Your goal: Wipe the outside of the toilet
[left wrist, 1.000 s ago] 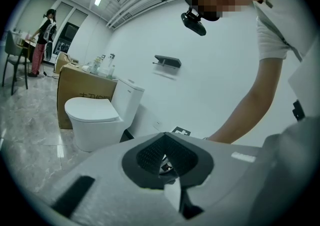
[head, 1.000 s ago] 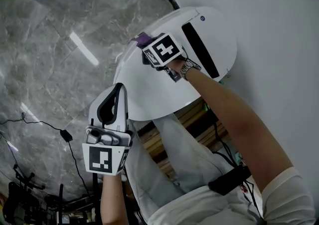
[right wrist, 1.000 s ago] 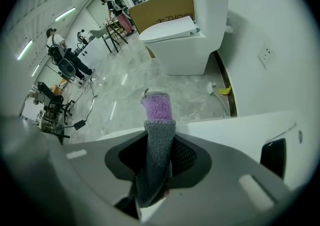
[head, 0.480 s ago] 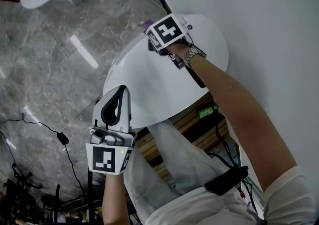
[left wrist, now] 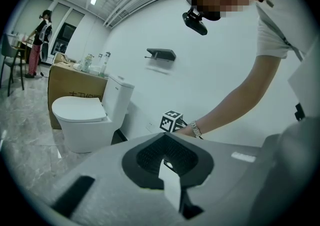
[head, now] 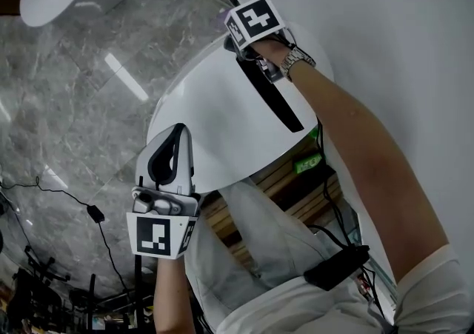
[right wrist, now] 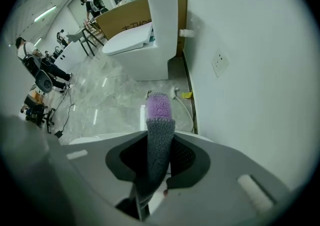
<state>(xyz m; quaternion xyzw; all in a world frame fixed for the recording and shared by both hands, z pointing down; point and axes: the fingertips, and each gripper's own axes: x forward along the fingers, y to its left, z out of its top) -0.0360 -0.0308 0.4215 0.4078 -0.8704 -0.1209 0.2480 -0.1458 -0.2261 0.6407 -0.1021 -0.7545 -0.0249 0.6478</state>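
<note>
The toilet [head: 215,132] stands directly below the person, its white closed lid filling the middle of the head view and its back set against the white wall [head: 400,44]; a long dark strip [head: 272,99] runs across its rear part. The right gripper [head: 244,40], topped by its cube of black-and-white square markers, sits at the far end of that strip, close to the wall. In the right gripper view its tongs are clamped tight on a knitted cloth [right wrist: 159,135], grey along its length and purple at the tip, which sticks out forward past the jaws. The left gripper [head: 176,136] hangs just off the toilet's near edge, over the grey marble floor [head: 67,103]; its tongs are drawn together to a thin pale sliver and have nothing between them. A second toilet [right wrist: 145,44] stands further along the wall, with a cardboard box [right wrist: 125,17] behind it; the box bears dark print, too small to read. A wall socket [right wrist: 218,62] is set low on the wall, and a small dark holder [left wrist: 161,54] is mounted higher up. A metal watch [head: 295,64] is on the right wrist
</note>
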